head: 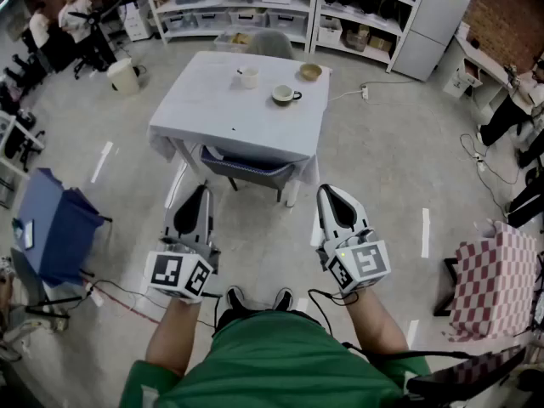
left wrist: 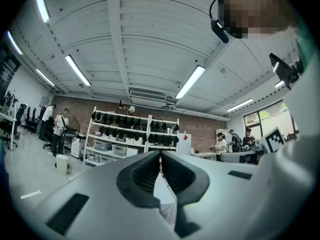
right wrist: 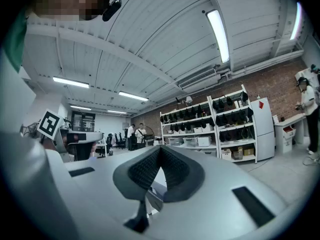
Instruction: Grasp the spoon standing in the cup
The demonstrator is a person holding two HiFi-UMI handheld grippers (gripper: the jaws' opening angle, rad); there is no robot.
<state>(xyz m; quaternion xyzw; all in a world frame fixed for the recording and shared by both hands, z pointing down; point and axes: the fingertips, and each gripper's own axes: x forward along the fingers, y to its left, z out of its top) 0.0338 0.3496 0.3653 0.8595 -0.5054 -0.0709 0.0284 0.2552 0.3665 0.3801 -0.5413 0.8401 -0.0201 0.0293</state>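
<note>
Head view, table: table [head: 191, 121] with a white cloth stands far ahead, mid floor, well apart from the person.
Head view, cup: white cup [head: 247, 77] sits on the far part of the table; the spoon in it is too small to make out.
Head view, other items: dark mug [head: 286, 95] just right and nearer; bowl [head: 310, 72] at the far right of the table.
Head view, grippers: left gripper [head: 201, 194] and right gripper [head: 328, 195] are held low and near, side by side, tips toward the table, touching nothing.
Left gripper view, jaws: pressed together, nothing between them; aimed high at the far shelves [left wrist: 125, 139] and ceiling, cup not in sight.
Right gripper view, jaws: closed tip to tip, empty; same far shelves and ceiling ahead, cup not in sight.
Progress: nothing done yet, the cup and spoon look untouched.
Left to do: walk up to the table, bring one gripper to the cup, open its jaws, close them on the spoon handle.
</note>
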